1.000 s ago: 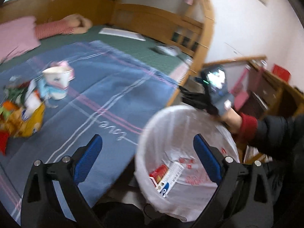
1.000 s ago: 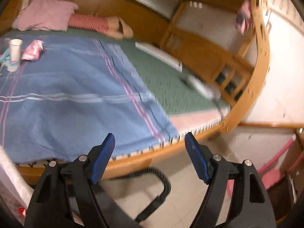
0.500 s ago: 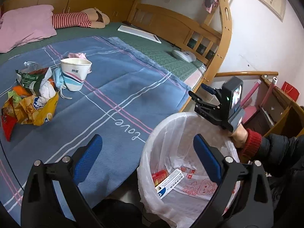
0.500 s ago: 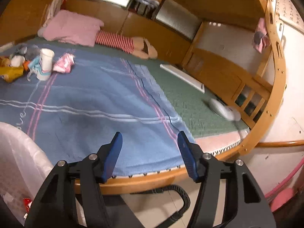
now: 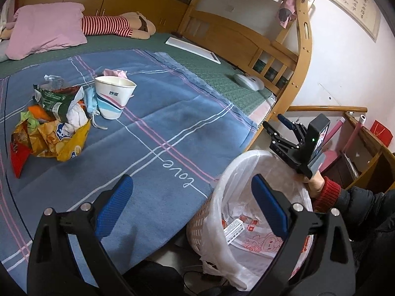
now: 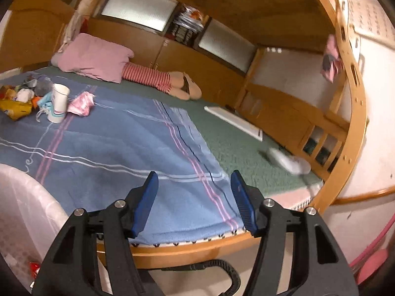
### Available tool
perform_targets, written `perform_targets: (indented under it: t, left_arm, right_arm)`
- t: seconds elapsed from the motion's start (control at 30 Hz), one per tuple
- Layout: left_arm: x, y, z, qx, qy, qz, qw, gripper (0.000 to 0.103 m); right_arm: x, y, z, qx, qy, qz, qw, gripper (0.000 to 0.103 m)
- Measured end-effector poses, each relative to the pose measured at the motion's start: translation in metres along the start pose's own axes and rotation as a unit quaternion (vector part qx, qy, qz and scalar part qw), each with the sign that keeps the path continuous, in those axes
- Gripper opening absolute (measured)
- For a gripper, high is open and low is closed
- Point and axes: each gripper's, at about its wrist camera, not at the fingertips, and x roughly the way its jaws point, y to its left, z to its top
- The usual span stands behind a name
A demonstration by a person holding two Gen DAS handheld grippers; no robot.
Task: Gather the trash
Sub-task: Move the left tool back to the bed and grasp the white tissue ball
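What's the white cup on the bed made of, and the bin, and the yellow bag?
The cup looks like matte paper: printed stripes, thin rim slightly bent. The bin seems pale plastic with a lattice of small holes, lined with a thin, see-through plastic bag that wrinkles. The yellow bag looks like shiny crinkled snack film, probably foil-lined plastic.

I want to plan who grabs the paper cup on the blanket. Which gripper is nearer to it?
Left, by my estimate. The left gripper hovers over the blanket, the paper cup just ahead. The right gripper sits by the bin, farther away.
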Motion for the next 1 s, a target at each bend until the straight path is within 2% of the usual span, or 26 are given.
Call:
perform_targets:
  t: [0.03, 0.07, 0.13, 0.2, 0.27, 0.33, 0.37, 0.4, 0.43, 0.47, 0.5, 0.53, 0.57, 0.63, 0.73, 0.77, 0.83, 0.9, 1.0]
  left_arm:
    - [0.0, 0.001, 0.0, -0.003, 0.0, 0.002, 1.0, 0.097]
    - [-0.001, 0.003, 0.0, -0.007, 0.001, 0.008, 0.9999, 0.097]
    - [-0.002, 0.01, 0.001, -0.015, 0.003, 0.032, 0.9994, 0.098]
    - [-0.01, 0.028, 0.004, -0.02, 0.007, 0.11, 0.9937, 0.098]
    - [-0.026, 0.054, 0.009, -0.046, 0.002, 0.19, 0.9807, 0.098]
    - [-0.047, 0.088, 0.014, -0.088, -0.005, 0.278, 0.9564, 0.098]
    - [-0.061, 0.111, 0.016, -0.123, -0.016, 0.323, 0.9383, 0.098]
    - [-0.077, 0.137, 0.017, -0.168, -0.028, 0.359, 0.9179, 0.098]
    - [-0.087, 0.155, 0.016, -0.199, -0.036, 0.377, 0.9039, 0.098]
    - [-0.105, 0.185, 0.012, -0.256, -0.056, 0.4, 0.8786, 0.098]
    - [-0.115, 0.202, 0.009, -0.281, -0.07, 0.408, 0.8656, 0.098]
    - [-0.122, 0.217, 0.006, -0.298, -0.08, 0.414, 0.8566, 0.098]
    - [-0.128, 0.235, 0.003, -0.317, -0.088, 0.42, 0.8459, 0.098]
    - [-0.133, 0.265, -0.002, -0.333, -0.091, 0.432, 0.8334, 0.098]
    - [-0.133, 0.299, -0.006, -0.353, -0.095, 0.427, 0.8268, 0.099]
    - [-0.134, 0.305, -0.008, -0.362, -0.101, 0.419, 0.8268, 0.1]
    - [-0.137, 0.322, -0.012, -0.384, -0.121, 0.396, 0.8254, 0.1]
    - [-0.137, 0.342, -0.014, -0.408, -0.136, 0.386, 0.816, 0.1]
    - [-0.131, 0.361, -0.015, -0.426, -0.149, 0.379, 0.8079, 0.1]
  right_arm:
    - [0.001, -0.002, -0.001, 0.007, 0.004, 0.003, 1.0, 0.066]
    - [0.003, -0.005, -0.002, 0.016, 0.012, 0.008, 1.0, 0.078]
    - [0.008, -0.008, 0.0, 0.023, 0.037, 0.0, 0.999, 0.083]
    - [0.008, -0.01, 0.009, 0.016, 0.037, -0.036, 0.999, 0.083]
    - [0.004, -0.01, 0.027, 0.004, 0.026, -0.074, 0.997, 0.088]
    - [-0.002, -0.008, 0.058, -0.014, 0.025, -0.092, 0.995, 0.093]
    - [-0.005, -0.004, 0.073, -0.019, 0.032, -0.085, 0.996, 0.094]
    - [-0.006, 0.001, 0.087, -0.017, 0.039, -0.068, 0.997, 0.094]
    - [-0.006, 0.01, 0.105, -0.009, 0.051, -0.031, 0.998, 0.096]
    - [-0.005, 0.021, 0.119, 0.0, 0.064, 0.013, 0.998, 0.096]
    - [-0.003, 0.032, 0.13, 0.01, 0.075, 0.057, 0.995, 0.096]
    - [-0.001, 0.043, 0.139, 0.019, 0.084, 0.097, 0.992, 0.096]
    - [0.003, 0.064, 0.15, 0.029, 0.098, 0.148, 0.984, 0.096]
    - [0.009, 0.107, 0.164, 0.031, 0.115, 0.217, 0.969, 0.096]
    - [0.018, 0.18, 0.176, 0.017, 0.159, 0.287, 0.945, 0.096]
    - [0.021, 0.21, 0.177, 0.019, 0.183, 0.323, 0.928, 0.096]
    - [0.025, 0.248, 0.178, 0.018, 0.21, 0.36, 0.909, 0.096]
    - [0.024, 0.274, 0.178, 0.005, 0.218, 0.371, 0.902, 0.096]
    - [0.029, 0.291, 0.18, -0.001, 0.219, 0.374, 0.901, 0.096]
